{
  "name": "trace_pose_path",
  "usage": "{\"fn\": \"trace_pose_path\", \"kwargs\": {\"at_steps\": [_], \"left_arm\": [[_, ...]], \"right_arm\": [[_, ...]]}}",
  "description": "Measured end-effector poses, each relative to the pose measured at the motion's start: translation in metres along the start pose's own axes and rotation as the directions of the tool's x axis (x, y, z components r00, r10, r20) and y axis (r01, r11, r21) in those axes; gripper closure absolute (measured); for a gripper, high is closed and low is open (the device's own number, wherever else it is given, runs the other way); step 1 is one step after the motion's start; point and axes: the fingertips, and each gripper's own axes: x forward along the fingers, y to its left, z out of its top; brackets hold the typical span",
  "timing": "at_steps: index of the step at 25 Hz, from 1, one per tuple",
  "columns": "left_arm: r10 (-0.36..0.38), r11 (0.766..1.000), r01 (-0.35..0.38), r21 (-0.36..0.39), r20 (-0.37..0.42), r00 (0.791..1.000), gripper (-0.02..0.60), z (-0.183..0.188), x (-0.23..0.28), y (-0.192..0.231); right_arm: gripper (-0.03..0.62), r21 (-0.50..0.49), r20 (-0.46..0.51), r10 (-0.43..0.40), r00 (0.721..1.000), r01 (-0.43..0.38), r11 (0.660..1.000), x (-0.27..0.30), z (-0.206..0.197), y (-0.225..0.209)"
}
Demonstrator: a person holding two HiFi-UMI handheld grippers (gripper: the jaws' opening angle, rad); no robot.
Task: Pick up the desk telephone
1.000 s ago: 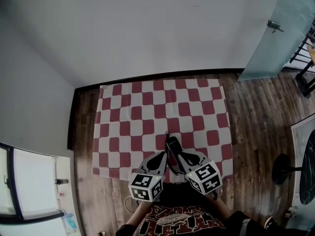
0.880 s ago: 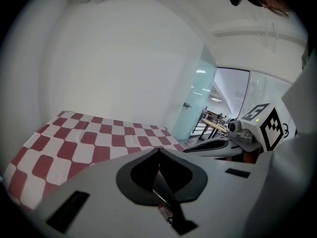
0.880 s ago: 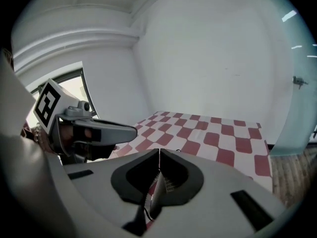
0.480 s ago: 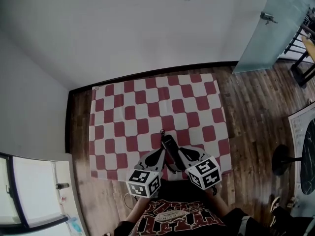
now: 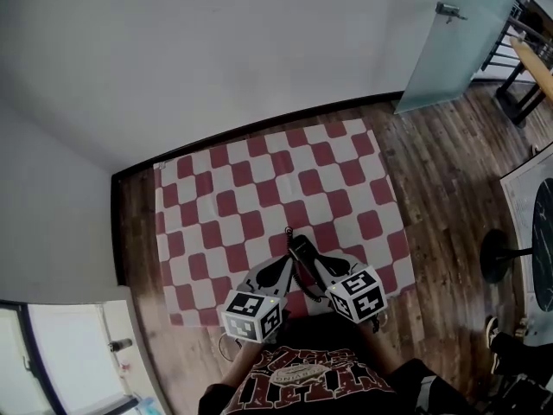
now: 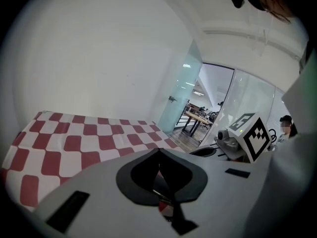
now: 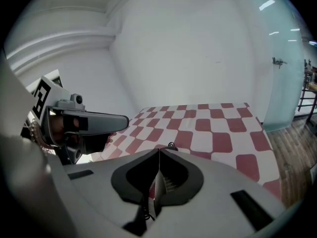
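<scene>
A black desk telephone (image 5: 303, 258) sits low over the near edge of a red-and-white checked cloth (image 5: 259, 188). Its coiled cord (image 5: 289, 232) pokes out beyond it. My left gripper (image 5: 288, 264) and right gripper (image 5: 314, 266) angle in towards it from either side, tips against its flanks. Whether they bear it I cannot tell. In the left gripper view the left gripper (image 6: 158, 152) has its jaws closed together. In the right gripper view the right gripper (image 7: 158, 152) is also shut, and the cord (image 7: 171, 145) loops just past its tips.
The cloth lies on a wooden floor (image 5: 432, 162) against a white wall (image 5: 216, 50). A frosted glass door (image 5: 449, 41) stands at the back right. A black round stand base (image 5: 497, 256) sits on the floor at the right.
Both grippers and the telephone keep the same arrangement. The head view has drifted, so the cloth and door sit differently in the picture. The right gripper has sunk slightly.
</scene>
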Motion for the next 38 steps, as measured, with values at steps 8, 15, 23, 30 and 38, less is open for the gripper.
{"fn": "trace_pose_path", "kwargs": {"at_steps": [8, 15, 23, 30, 38], "left_arm": [[-0.046, 0.999, 0.046, -0.014, -0.028, 0.999, 0.574, -0.006, -0.009, 0.014], [-0.071, 0.997, 0.07, -0.02, -0.04, 0.997, 0.574, -0.01, -0.013, 0.018], [-0.077, 0.996, 0.075, -0.042, -0.038, 0.996, 0.574, -0.012, -0.017, 0.023], [-0.078, 0.996, 0.076, -0.054, -0.041, 0.996, 0.574, -0.014, -0.019, 0.025], [-0.074, 0.996, 0.071, -0.061, -0.043, 0.996, 0.574, -0.017, -0.02, 0.027]], "right_arm": [[0.574, -0.024, -0.059, -0.055, 0.997, 0.053, 0.998, 0.017, -0.015, 0.004], [0.574, -0.091, -0.119, -0.117, 0.986, 0.106, 0.99, 0.029, -0.029, -0.002], [0.574, -0.142, -0.168, -0.14, 0.976, 0.116, 0.983, 0.038, -0.039, -0.005], [0.572, -0.155, -0.18, -0.131, 0.975, 0.103, 0.983, 0.042, -0.04, -0.002], [0.551, -0.163, -0.188, -0.111, 0.976, 0.081, 0.983, 0.045, -0.039, 0.003]]}}
